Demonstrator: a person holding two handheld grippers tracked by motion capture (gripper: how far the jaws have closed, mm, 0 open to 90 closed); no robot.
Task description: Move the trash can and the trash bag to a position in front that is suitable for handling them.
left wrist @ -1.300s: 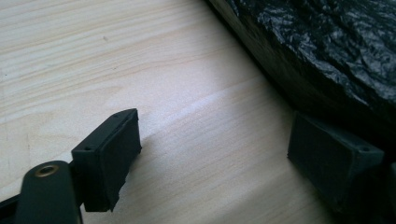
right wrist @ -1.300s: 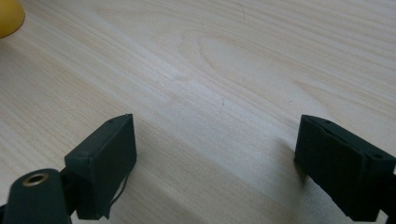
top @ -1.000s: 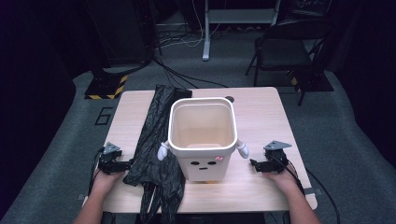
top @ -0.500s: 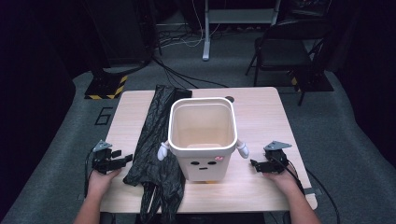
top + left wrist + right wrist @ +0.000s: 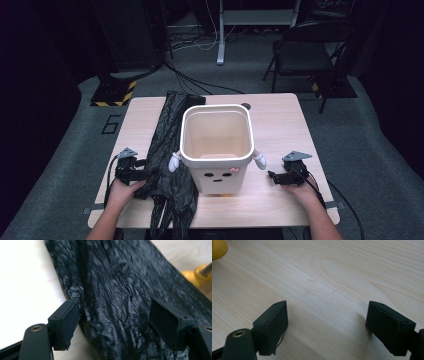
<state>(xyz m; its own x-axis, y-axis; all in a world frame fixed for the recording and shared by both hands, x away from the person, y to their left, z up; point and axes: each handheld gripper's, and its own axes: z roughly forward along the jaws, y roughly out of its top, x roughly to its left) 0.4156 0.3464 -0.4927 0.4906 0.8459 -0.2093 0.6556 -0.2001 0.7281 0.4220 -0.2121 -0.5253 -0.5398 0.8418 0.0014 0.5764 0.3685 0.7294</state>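
A: Where do we have the left gripper (image 5: 115, 322)?
B: Its jaws have just been opening; they stand spread, with the black bag (image 5: 120, 290) between them, unpinched.
A: And our right gripper (image 5: 327, 325)?
B: Spread over bare table (image 5: 332, 272); the white bin (image 5: 216, 145) stands beyond, between the two.

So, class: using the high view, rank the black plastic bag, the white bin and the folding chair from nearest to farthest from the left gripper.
1. Black plastic bag: right beside the left gripper, lying between its open jaws.
2. White bin: at the table's middle, just past the bag.
3. Folding chair: on the floor beyond the table's far right corner.
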